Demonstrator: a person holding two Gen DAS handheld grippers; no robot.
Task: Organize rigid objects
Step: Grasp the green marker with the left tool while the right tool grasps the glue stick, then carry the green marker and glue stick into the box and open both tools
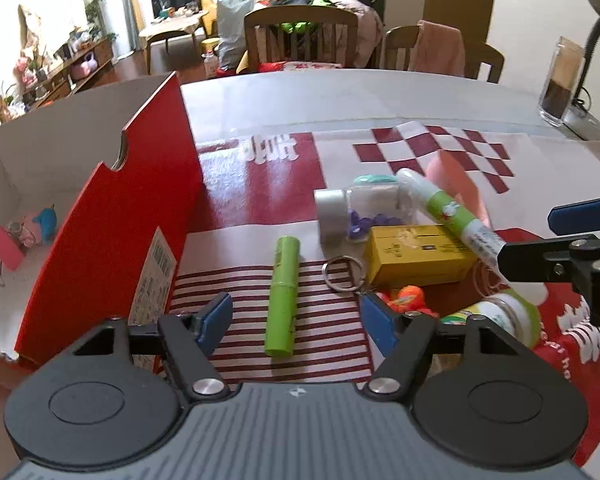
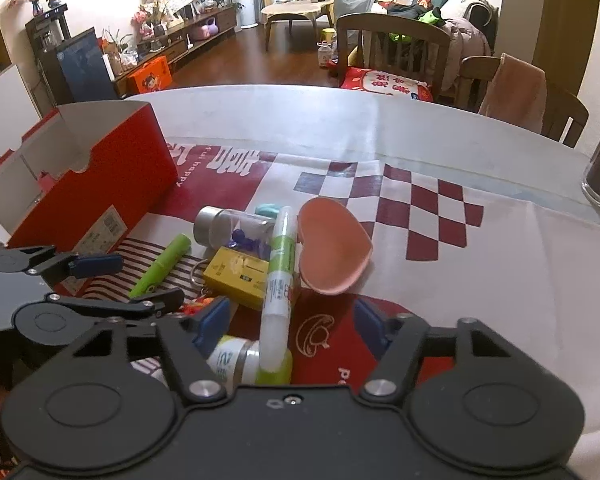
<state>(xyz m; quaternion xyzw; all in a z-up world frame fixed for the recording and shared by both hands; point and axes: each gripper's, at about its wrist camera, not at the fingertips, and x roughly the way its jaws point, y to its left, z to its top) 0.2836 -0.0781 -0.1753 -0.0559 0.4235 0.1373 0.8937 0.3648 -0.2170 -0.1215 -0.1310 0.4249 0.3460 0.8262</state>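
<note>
A lime green tube [image 1: 283, 300] lies on the striped cloth between the blue pads of my left gripper [image 1: 296, 316], which is open and not touching it. My right gripper [image 2: 292, 320] is open around the near end of a white and green tube [image 2: 280, 264] that leans over a yellow box [image 2: 236, 276] and a small green-lidded jar [image 2: 240, 360]. Its pads stand clear of the tube. A clear bottle with a silver cap [image 1: 356, 212], a pink heart-shaped piece [image 2: 332, 252], a key ring [image 1: 342, 274] and an orange toy [image 1: 408, 296] make up the pile.
An open red cardboard box [image 1: 112, 216] stands left of the pile, holding a pink item and a blue toy [image 1: 46, 222]. A tall glass jar [image 1: 562, 80] stands at the far right of the table. Wooden chairs [image 2: 392, 40] line the far edge.
</note>
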